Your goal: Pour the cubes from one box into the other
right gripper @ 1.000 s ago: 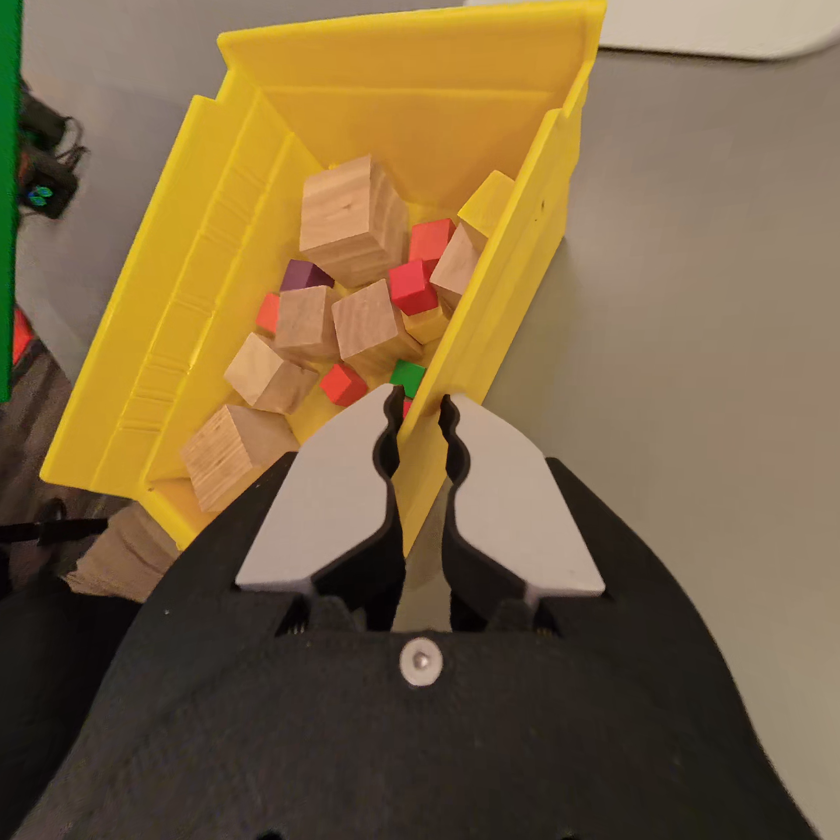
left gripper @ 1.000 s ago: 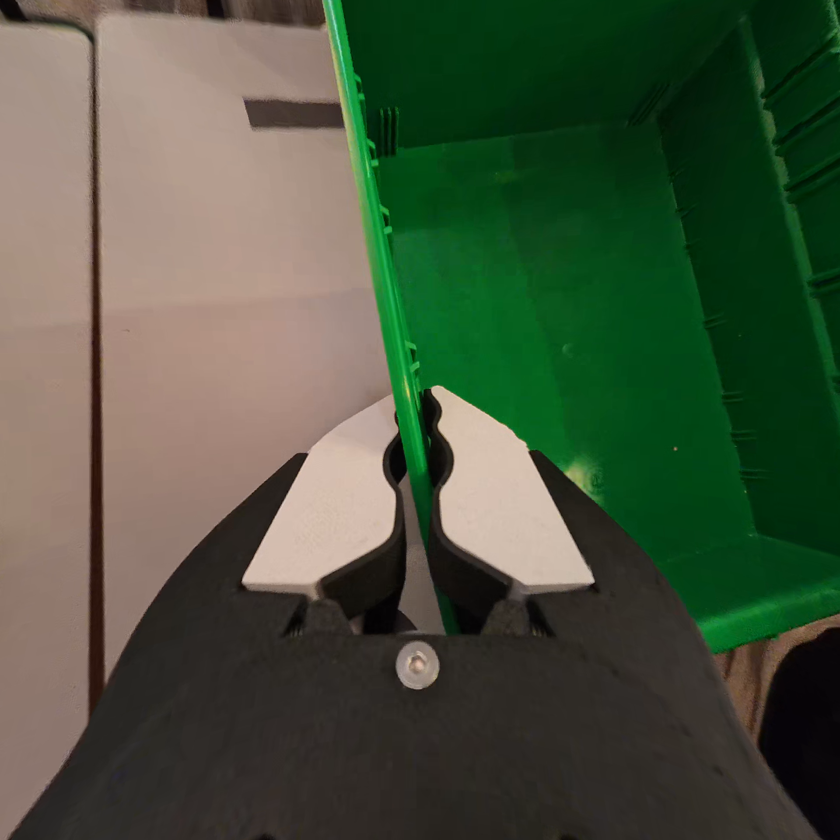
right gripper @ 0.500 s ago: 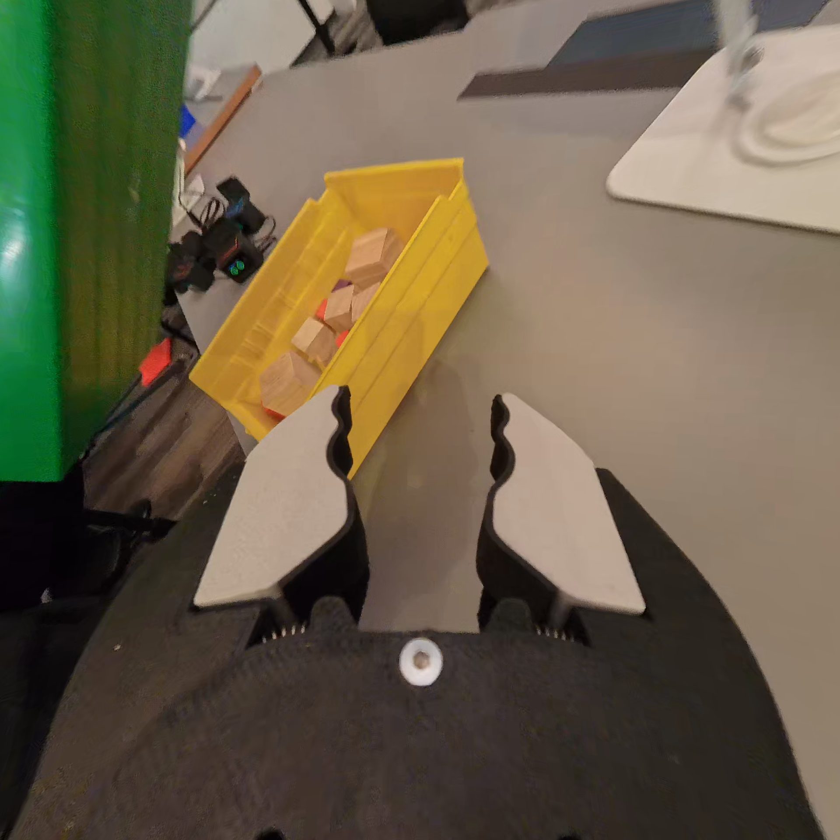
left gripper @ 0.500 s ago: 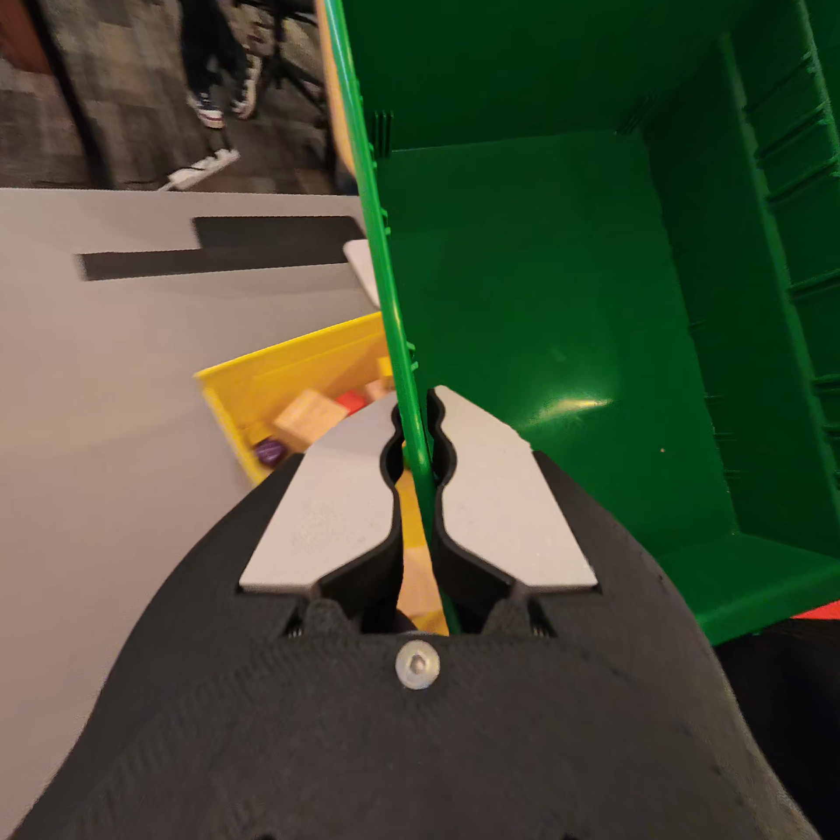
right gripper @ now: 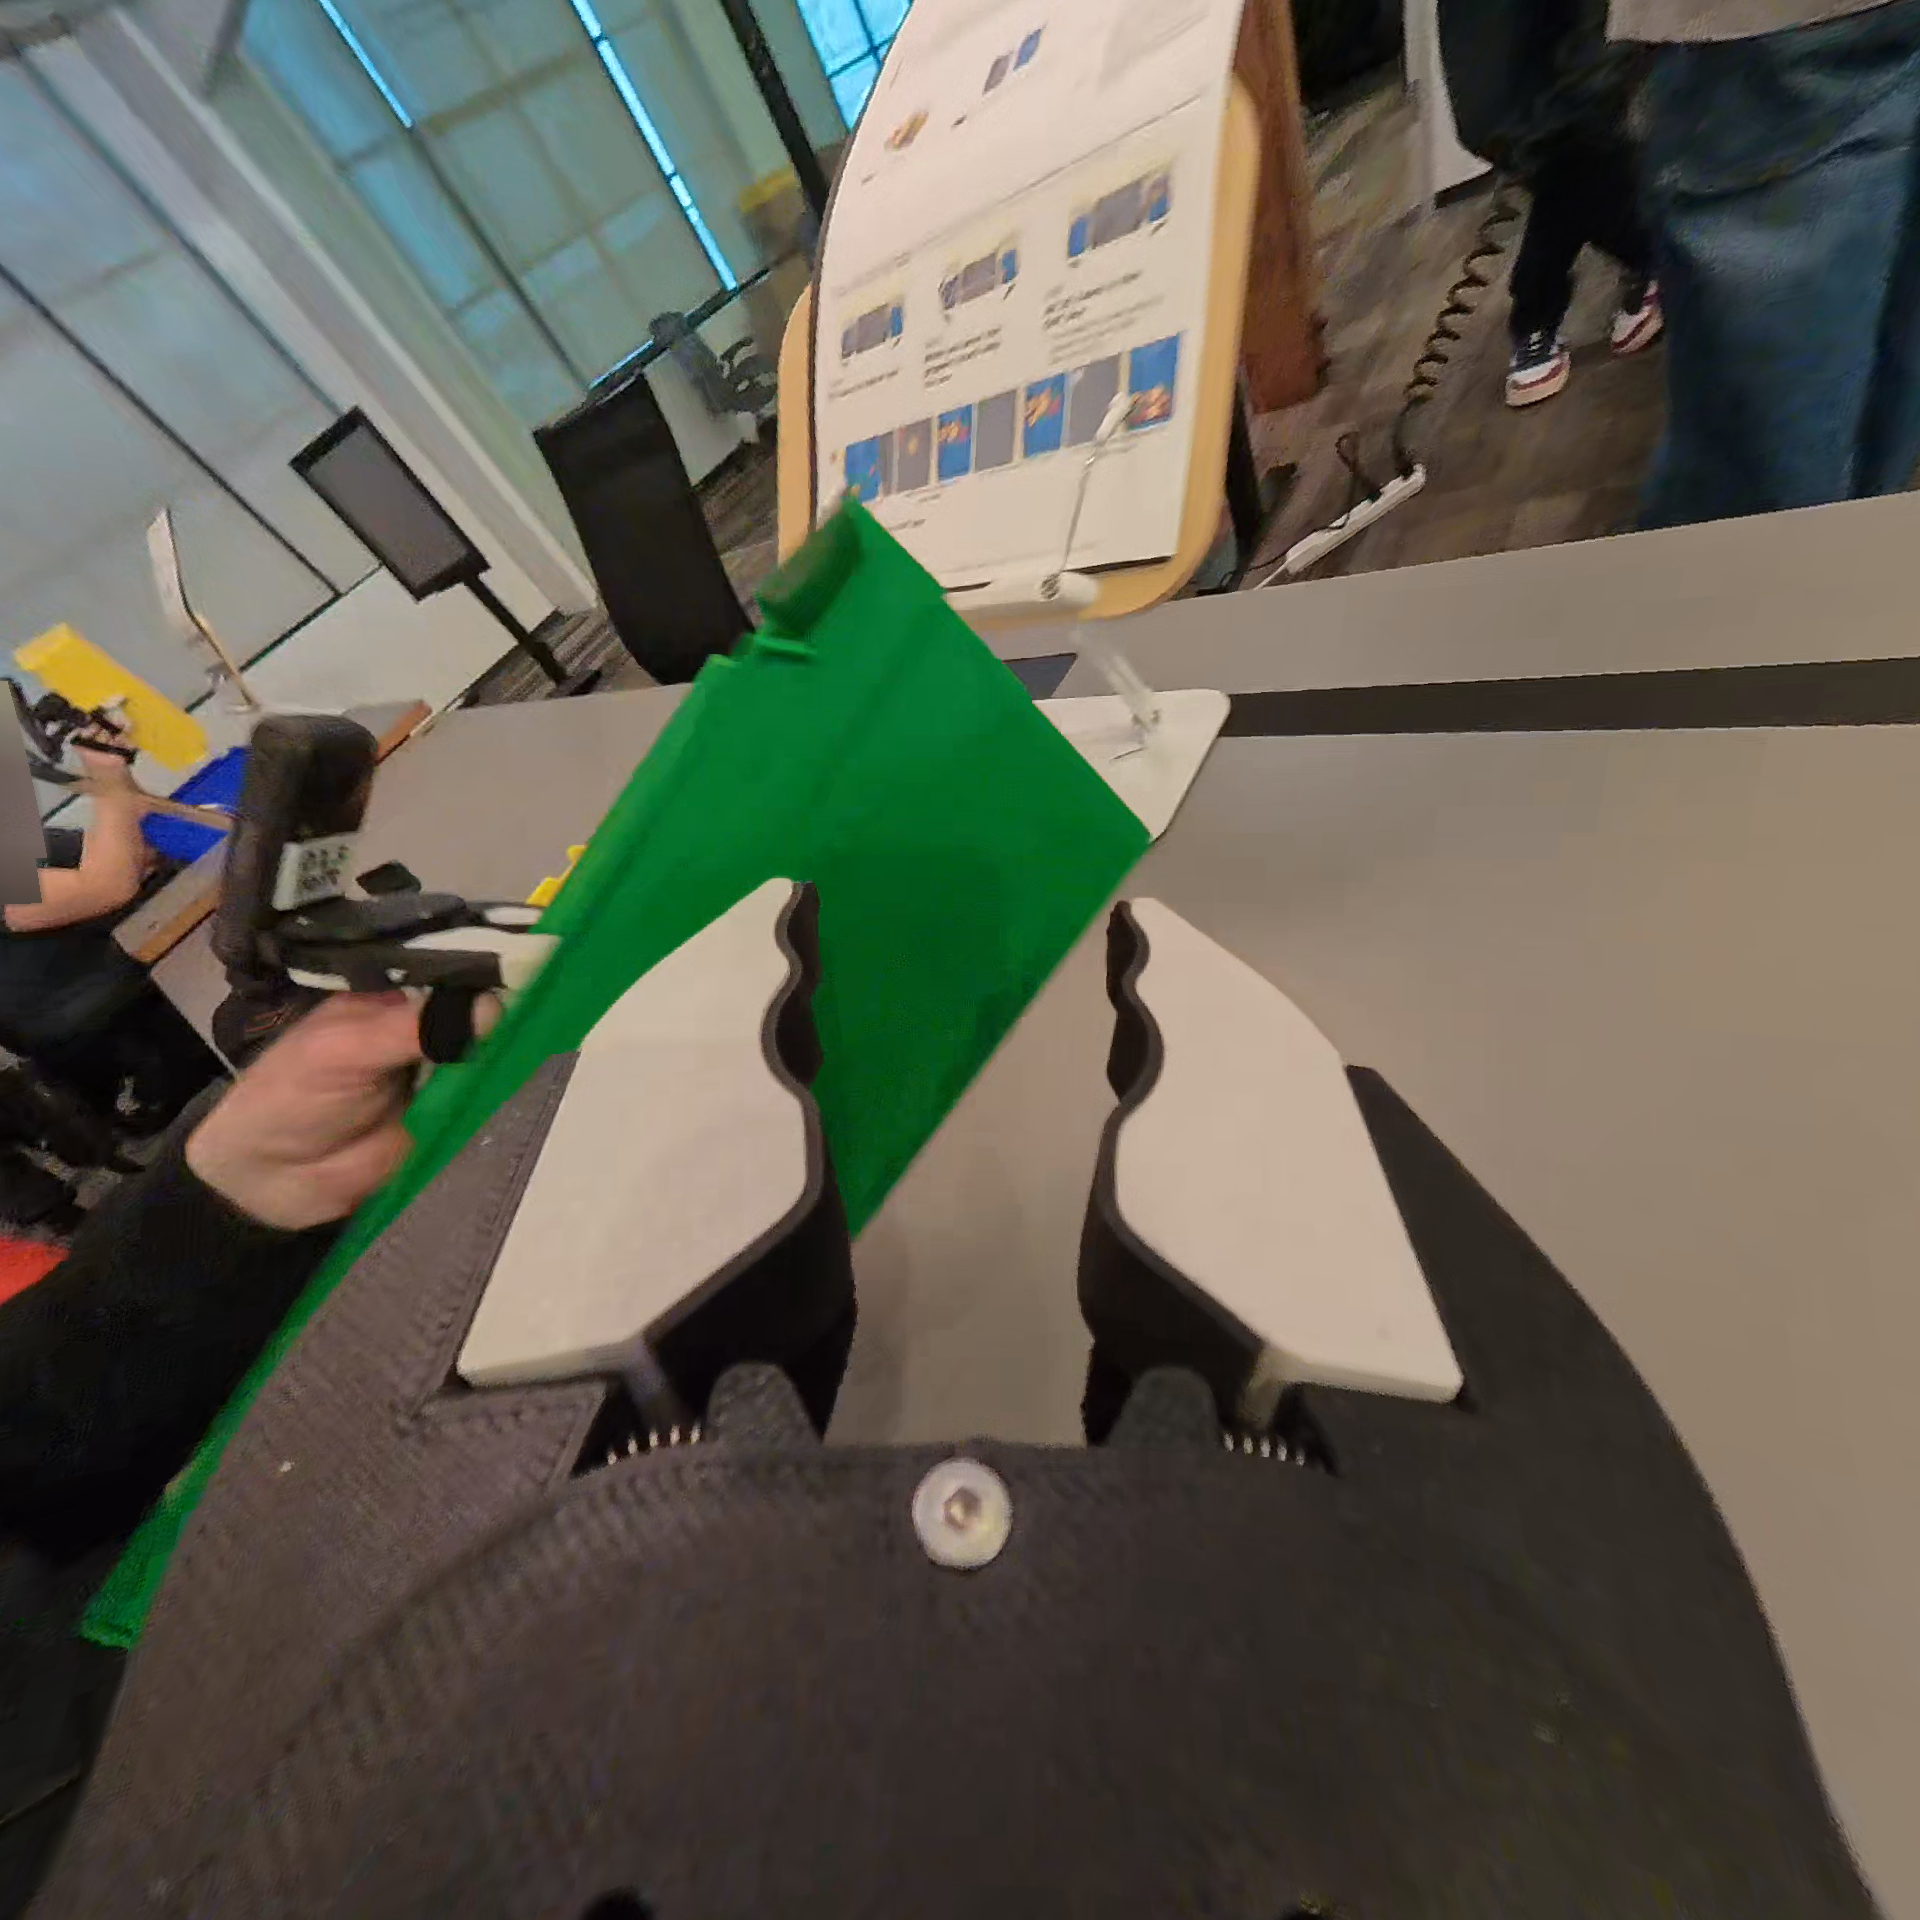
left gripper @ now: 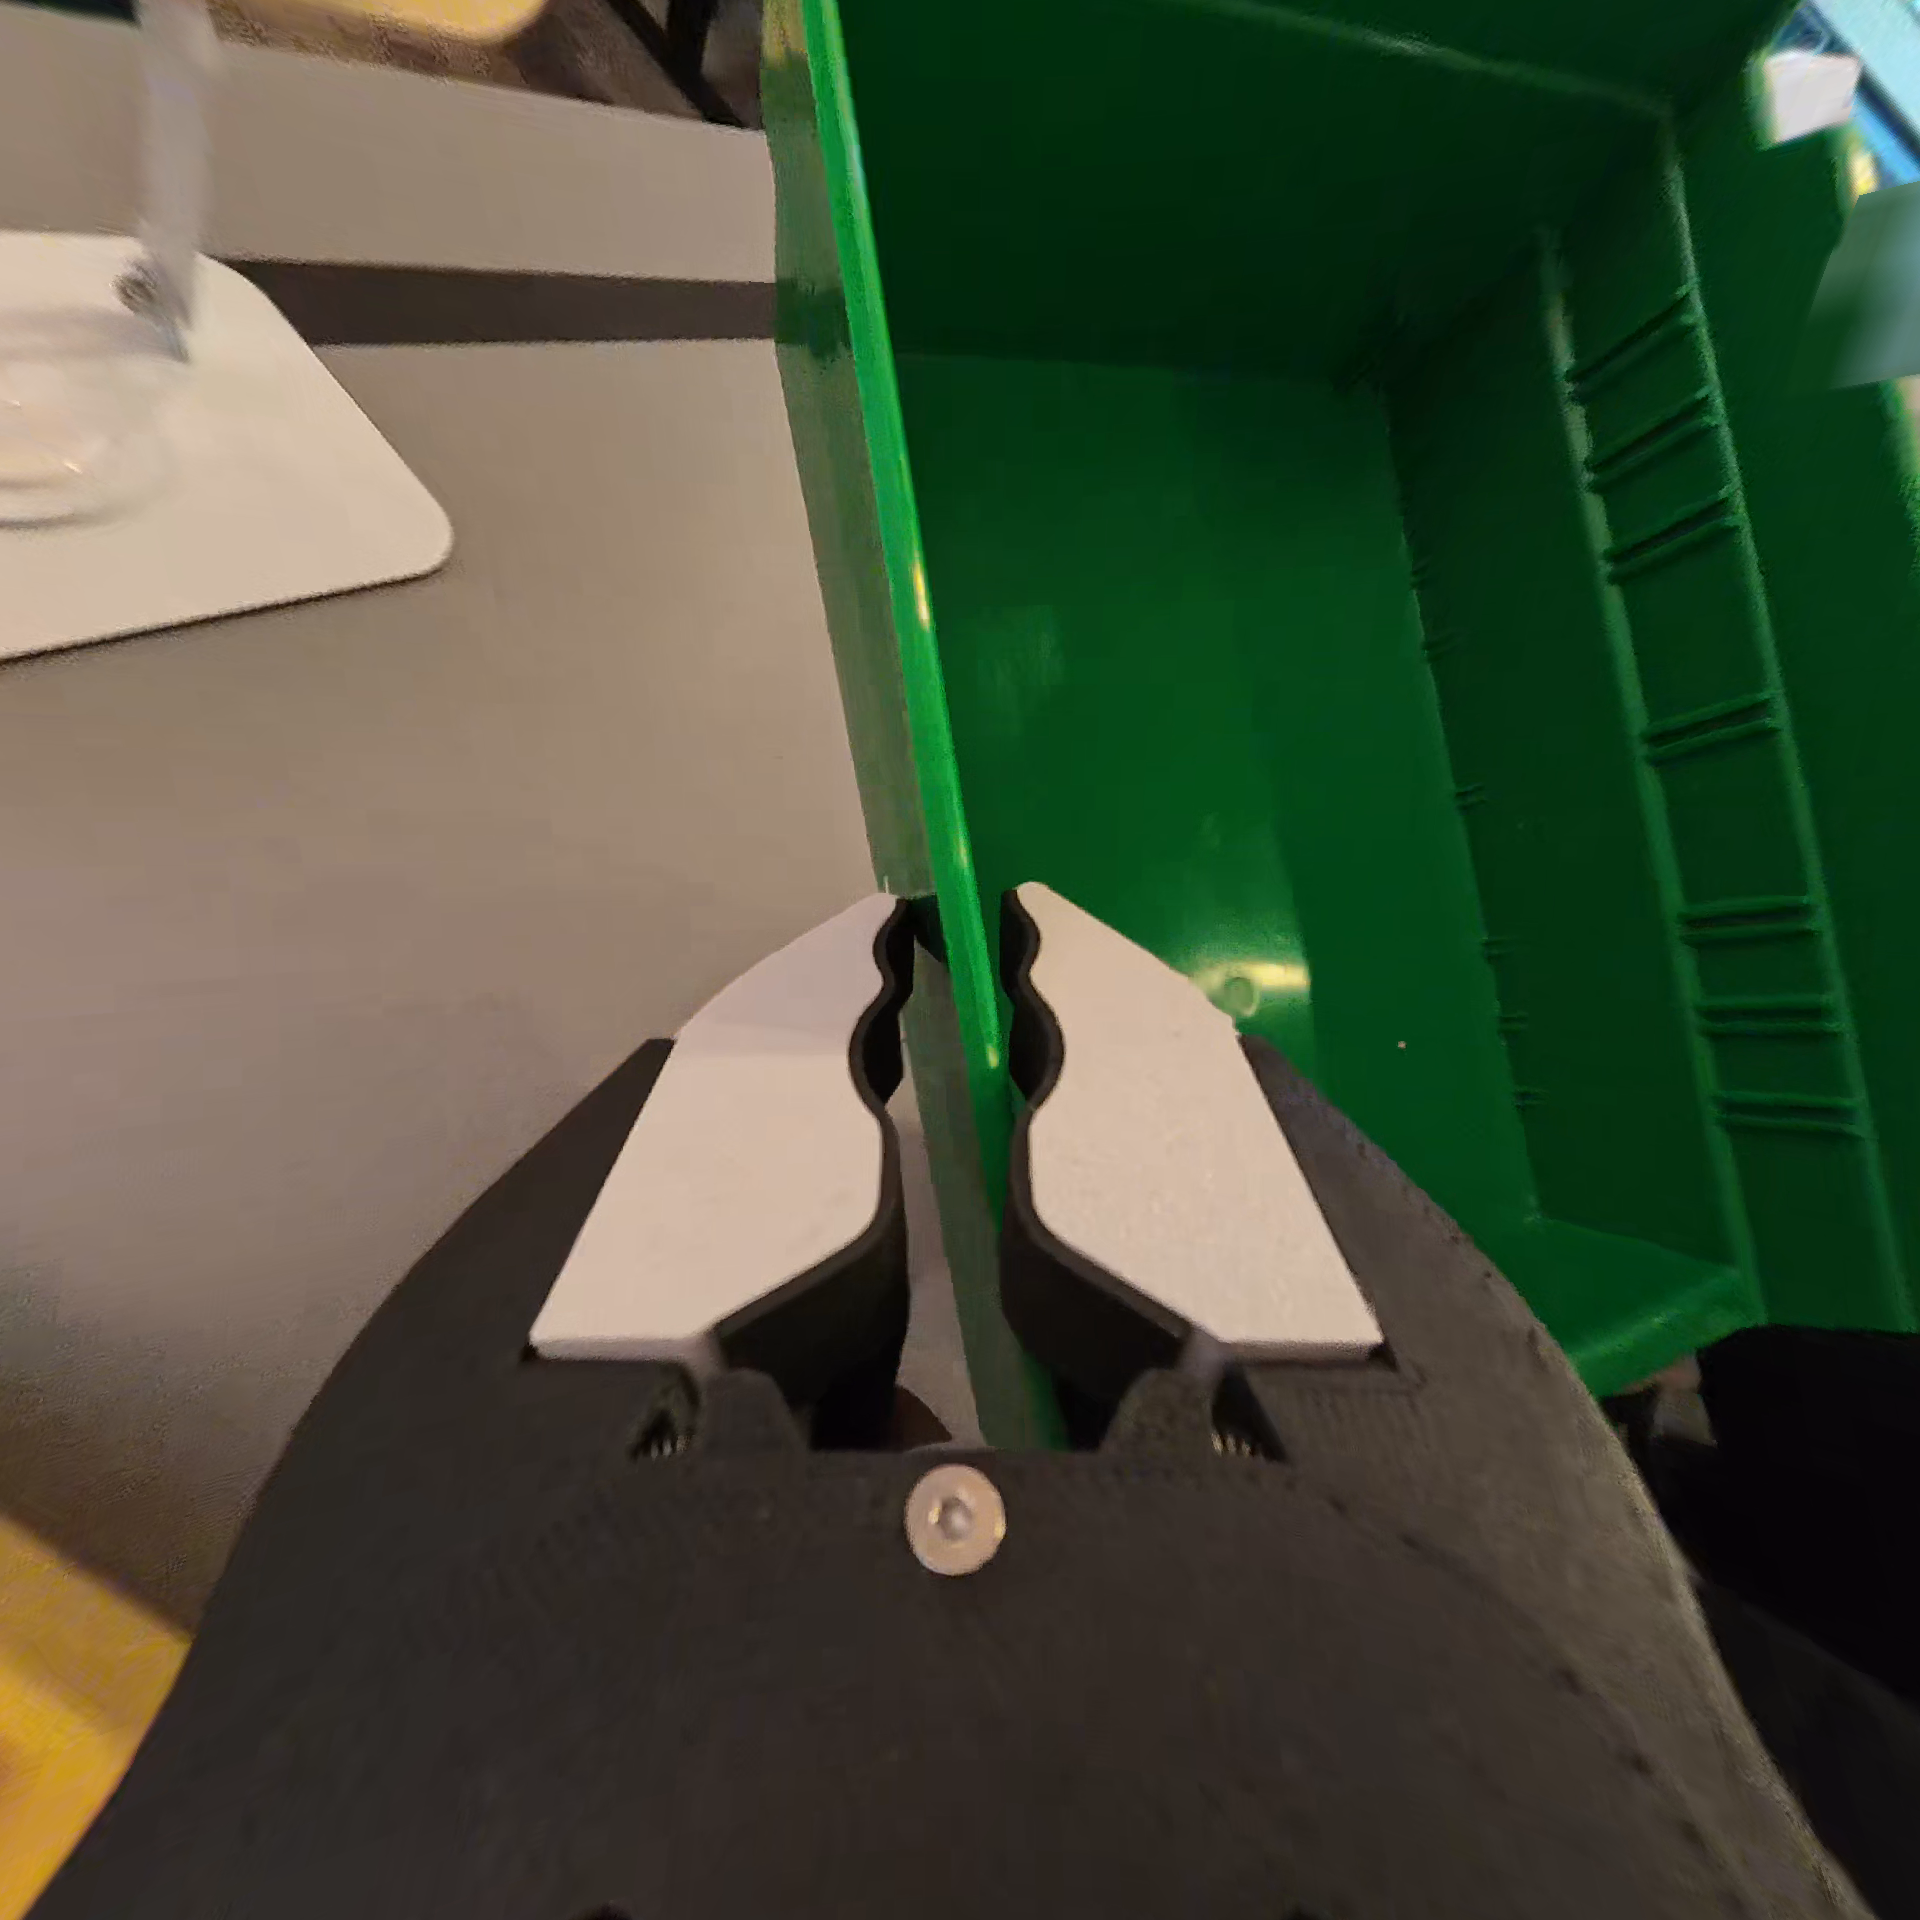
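Two grippers are ours: the left gripper (left gripper: 956, 904) is clamped on the side wall of the empty green plastic box (left gripper: 1195, 675), which hangs tilted above the grey table (left gripper: 416, 831), while the right gripper (right gripper: 961, 914) shows its fingers spread apart, holding nothing, the green box just beyond its left finger.

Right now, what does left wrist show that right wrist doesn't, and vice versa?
Left wrist only: the green box's empty inside, its side wall clamped in the left gripper, and a yellow corner at lower left.

Right wrist only: the open, empty right gripper, the hand holding the left gripper, a poster board and bystanders' legs.

Both: the green box, the grey table, the white pad.
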`<state>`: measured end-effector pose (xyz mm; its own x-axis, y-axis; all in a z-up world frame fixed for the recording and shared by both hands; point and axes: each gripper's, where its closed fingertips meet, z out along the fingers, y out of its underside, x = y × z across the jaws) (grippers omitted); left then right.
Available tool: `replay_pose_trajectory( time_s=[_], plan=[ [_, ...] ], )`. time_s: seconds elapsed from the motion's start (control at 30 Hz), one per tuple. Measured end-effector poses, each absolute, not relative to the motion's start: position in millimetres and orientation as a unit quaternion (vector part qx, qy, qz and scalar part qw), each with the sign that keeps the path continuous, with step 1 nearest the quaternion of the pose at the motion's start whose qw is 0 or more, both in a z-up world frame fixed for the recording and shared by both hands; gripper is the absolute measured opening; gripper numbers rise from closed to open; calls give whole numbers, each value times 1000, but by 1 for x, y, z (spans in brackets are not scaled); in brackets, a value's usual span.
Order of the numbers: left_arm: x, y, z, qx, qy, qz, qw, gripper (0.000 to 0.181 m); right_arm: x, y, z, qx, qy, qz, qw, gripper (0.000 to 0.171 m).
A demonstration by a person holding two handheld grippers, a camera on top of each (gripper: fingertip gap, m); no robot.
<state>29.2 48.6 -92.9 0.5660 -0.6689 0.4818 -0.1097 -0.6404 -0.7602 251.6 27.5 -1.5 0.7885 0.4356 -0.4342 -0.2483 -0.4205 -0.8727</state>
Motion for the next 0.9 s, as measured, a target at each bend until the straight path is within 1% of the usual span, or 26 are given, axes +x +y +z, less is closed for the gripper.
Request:
replay_pose_trajectory(
  time_s=[0.07, 0.13, 0.23, 0.4, 0.5, 0.57, 0.73, 0.83, 0.9],
  plan=[
    [49, 51, -109, -822, 231, -395, 340, 17, 263, 24, -4, -787, -55, 325, 521, 49],
    [64, 55, -124, -830, 217, -399, 324, 20, 268, 24, -18, -805, -52, 328, 491, 52],
    [77, 61, -149, -846, 206, -378, 314, 23, 270, 28, -50, -835, -52, 322, 443, 54],
    [86, 56, -183, -864, 193, -359, 297, 34, 267, 37, -104, -862, -38, 336, 377, 54],
    [89, 48, -201, -869, 158, -386, 267, 34, 268, 40, -136, -877, -25, 340, 338, 53],
    [91, 42, -205, -866, 149, -396, 266, 37, 267, 39, -152, -890, -31, 326, 316, 54],
    [102, 18, -205, -847, 134, -444, 258, 55, 268, 41, -171, -902, -29, 311, 299, 56],
    [104, 8, -203, -835, 150, -462, 258, 62, 268, 39, -179, -905, -31, 313, 286, 56],
    [104, 2, -202, -834, 156, -465, 253, 64, 269, 39, -182, -910, -33, 302, 284, 52]
  ],
)
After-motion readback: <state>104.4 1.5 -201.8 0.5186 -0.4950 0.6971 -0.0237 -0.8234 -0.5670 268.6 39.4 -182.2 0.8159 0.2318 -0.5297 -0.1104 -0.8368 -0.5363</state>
